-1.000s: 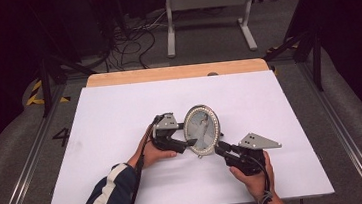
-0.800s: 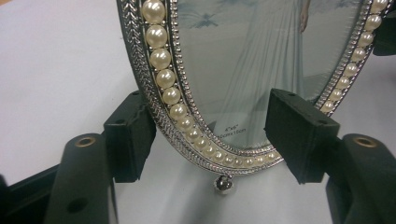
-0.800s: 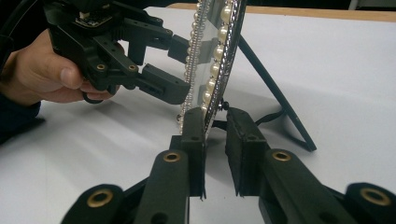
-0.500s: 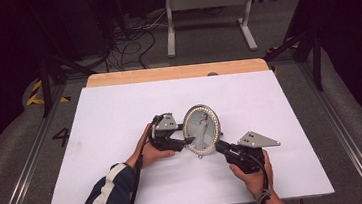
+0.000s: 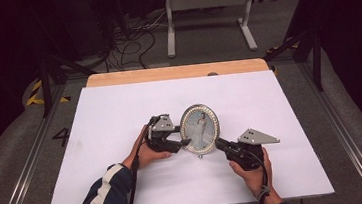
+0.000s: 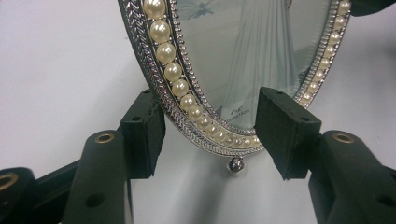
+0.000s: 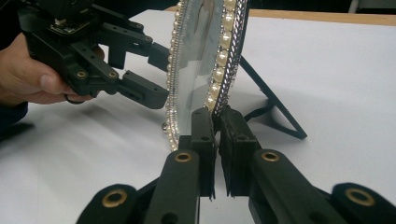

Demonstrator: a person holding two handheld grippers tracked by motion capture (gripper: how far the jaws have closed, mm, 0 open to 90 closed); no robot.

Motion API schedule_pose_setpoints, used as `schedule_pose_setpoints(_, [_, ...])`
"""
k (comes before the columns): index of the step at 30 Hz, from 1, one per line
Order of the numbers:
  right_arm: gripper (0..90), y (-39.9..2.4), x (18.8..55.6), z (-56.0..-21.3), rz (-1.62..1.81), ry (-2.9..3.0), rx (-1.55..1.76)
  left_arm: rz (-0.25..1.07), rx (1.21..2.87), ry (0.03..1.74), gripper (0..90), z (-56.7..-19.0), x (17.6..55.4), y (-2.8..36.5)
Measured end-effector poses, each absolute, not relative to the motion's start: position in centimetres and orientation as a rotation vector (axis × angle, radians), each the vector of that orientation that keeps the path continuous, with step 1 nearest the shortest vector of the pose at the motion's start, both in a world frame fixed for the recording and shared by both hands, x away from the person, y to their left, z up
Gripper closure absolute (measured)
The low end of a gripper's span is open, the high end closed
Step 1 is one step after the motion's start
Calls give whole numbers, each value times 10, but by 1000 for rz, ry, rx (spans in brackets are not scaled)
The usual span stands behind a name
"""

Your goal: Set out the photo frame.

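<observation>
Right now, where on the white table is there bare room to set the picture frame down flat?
The white table is bare behind the picture frame up to the wooden edge, and across both far corners. The middle front is crowded: both tongs, left and right, meet at the frame there.

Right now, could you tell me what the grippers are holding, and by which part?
The right gripper pinches the oval picture frame by its pearl-trimmed rim. The left gripper straddles the rim opposite, jaws not yet touching.

- The high view looked forward and down on the white bench [image 5: 120, 118] from above the person's side.
- Each gripper view sat very near, facing along its own jaws.
- All shared the oval frame [image 5: 199, 129] [image 6: 224, 60] [image 7: 205, 51].
</observation>
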State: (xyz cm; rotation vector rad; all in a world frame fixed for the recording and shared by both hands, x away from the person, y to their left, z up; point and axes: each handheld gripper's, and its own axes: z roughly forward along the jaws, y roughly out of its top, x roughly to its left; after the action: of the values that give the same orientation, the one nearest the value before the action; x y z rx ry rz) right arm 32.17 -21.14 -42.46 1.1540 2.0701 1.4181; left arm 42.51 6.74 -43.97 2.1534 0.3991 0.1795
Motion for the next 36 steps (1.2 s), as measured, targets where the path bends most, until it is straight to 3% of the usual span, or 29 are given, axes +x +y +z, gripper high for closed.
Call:
schedule_pose_setpoints(17, [844, -211, 333, -427, 1439, 2064, 1167, 185, 2174, 428, 419, -439, 410, 79])
schedule_pose_setpoints(22, [843, -209, 333, -426, 1431, 2068, 1157, 167, 2128, 442, 386, -438, 412, 81])
schedule_pose_setpoints(26, [835, -209, 333, -427, 1415, 2072, 1161, 233, 2049, 484, 379, -433, 412, 87])
schedule_pose_setpoints(36, [843, -207, 332, -428, 1403, 2068, 1164, 240, 2015, 496, 502, -431, 411, 88])
